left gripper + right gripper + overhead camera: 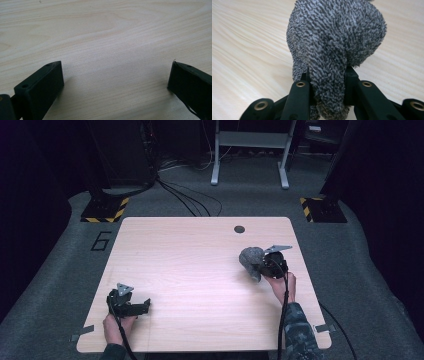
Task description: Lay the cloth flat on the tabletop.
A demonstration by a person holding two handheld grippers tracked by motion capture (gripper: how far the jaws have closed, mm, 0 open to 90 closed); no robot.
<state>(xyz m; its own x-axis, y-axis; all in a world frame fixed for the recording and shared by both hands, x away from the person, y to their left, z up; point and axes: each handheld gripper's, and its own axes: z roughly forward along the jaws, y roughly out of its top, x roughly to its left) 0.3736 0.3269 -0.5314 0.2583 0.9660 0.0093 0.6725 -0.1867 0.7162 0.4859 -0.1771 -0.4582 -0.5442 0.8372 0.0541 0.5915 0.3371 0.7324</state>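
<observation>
Right gripper view: the right gripper [327, 75] pinches a fold of the grey fuzzy cloth [337, 37] on the table's [200, 270] right side. Risk: the thin bite slips when lifted. Left gripper [115, 82] idle, jaws spread.
</observation>
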